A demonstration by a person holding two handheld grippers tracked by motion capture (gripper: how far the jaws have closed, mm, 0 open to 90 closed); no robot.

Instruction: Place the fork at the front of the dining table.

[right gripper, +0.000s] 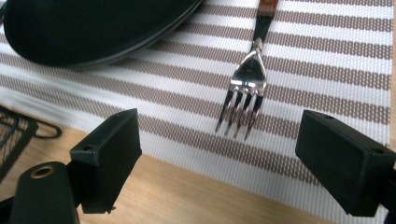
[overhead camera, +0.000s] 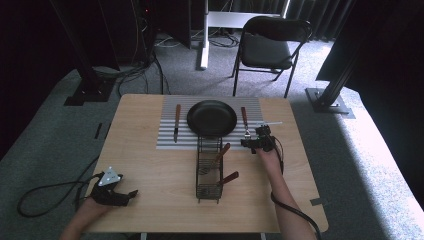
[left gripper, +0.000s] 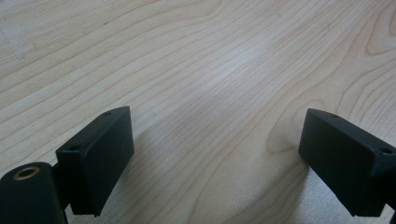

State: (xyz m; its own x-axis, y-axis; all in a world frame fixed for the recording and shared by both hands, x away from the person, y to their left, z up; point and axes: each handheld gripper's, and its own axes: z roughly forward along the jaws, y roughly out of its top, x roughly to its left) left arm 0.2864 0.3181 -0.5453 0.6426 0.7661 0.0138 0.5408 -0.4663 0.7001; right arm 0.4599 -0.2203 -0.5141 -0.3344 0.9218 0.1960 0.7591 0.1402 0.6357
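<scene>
A black plate [overhead camera: 212,118] sits in the middle of a striped placemat [overhead camera: 168,137]. A knife [overhead camera: 177,121] with a wooden handle lies to the plate's left, and a wooden-handled fork [overhead camera: 245,121] lies to its right. My right gripper [overhead camera: 256,142] hovers at the mat's near right corner, just short of the fork. In the right gripper view the fork [right gripper: 244,95] lies flat on the mat, tines toward me, beyond my right gripper [right gripper: 217,161], which is open with nothing between its jaws. My left gripper [overhead camera: 114,191] rests at the table's near left; the left gripper view shows my left gripper [left gripper: 212,161] open over bare wood.
A black wire caddy [overhead camera: 208,170] stands in front of the plate with two wooden-handled utensils leaning in it. A corner of the caddy [right gripper: 14,133] shows at the left of the right gripper view. A folding chair [overhead camera: 267,47] stands beyond the table's far edge.
</scene>
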